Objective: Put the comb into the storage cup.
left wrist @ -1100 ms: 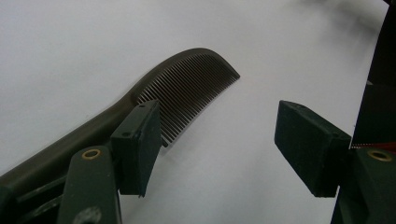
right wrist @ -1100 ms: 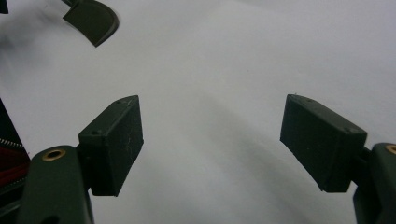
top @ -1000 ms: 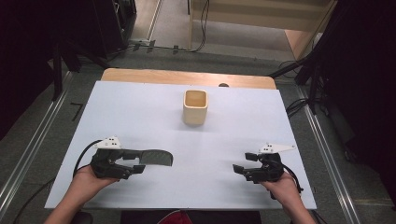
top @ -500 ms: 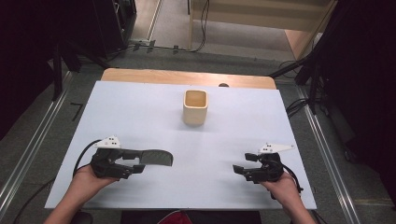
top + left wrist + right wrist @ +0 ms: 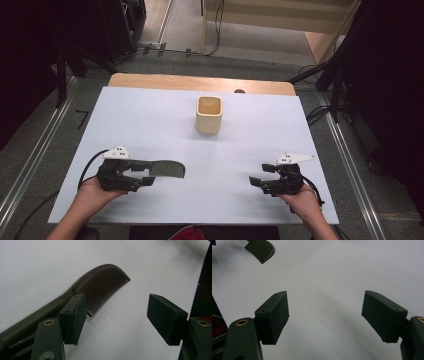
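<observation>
A dark comb (image 5: pixel 167 169) lies flat on the white table sheet (image 5: pixel 150 115) at the front left. My left gripper (image 5: pixel 149 174) rests at its handle end, pointing right. In the left gripper view the comb (image 5: pixel 100 287) runs along the outer side of the left pad (image 5: pixel 75 317) with its teeth just past that pad; the jaws stand wide apart and grip nothing. My right gripper (image 5: pixel 261 175) sits at the front right, pointing left, open with bare sheet between its pads (image 5: pixel 274 315). The comb's rounded tip (image 5: pixel 260 248) shows far off in the right gripper view.
A square beige cup (image 5: pixel 208 114) stands upright at the middle back of the sheet. A wooden table edge (image 5: pixel 200 82) runs behind the sheet. Metal rails (image 5: pixel 30 165) flank the table on both sides, and cables trail from each gripper.
</observation>
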Demonstrator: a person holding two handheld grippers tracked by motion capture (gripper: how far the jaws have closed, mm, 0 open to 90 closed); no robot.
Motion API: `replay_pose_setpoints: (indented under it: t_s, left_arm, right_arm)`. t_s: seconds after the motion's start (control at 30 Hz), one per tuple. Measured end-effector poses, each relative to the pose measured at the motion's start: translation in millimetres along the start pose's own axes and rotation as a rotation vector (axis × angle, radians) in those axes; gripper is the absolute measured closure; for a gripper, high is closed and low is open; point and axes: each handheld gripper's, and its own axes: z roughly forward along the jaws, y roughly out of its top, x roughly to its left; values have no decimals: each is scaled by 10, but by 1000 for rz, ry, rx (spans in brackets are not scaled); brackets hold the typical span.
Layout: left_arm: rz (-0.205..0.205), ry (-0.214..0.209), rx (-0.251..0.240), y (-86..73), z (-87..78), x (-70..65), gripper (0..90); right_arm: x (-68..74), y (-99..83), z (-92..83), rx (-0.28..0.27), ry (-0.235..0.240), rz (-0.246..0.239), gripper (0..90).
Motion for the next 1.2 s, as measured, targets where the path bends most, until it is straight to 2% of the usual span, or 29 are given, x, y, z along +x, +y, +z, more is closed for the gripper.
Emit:
replay_pose_setpoints:
  t_s: [0.6, 0.83, 0.9, 1.0, 1.17, 1.2]
  left_arm:
    - [-13, 9, 7, 17, -12, 4, 334]
    - [-39, 56, -1, 174, -83, 93, 332]
    - [-31, 59, 14, 209, -85, 108, 333]
    - [-41, 53, 17, 240, -75, 133, 337]
    - [-35, 28, 26, 263, -47, 92, 411]
    - [-34, 23, 24, 267, -36, 77, 491]
  right_arm:
    - [-2, 0, -7, 1, 0, 1, 199]
    - [-1, 2, -5, 2, -3, 0, 199]
    - [3, 0, -2, 3, -3, 0, 200]
    - [0, -2, -3, 5, -5, 1, 199]
    - [-7, -4, -8, 2, -8, -2, 199]
    - [-6, -3, -7, 3, -8, -1, 199]
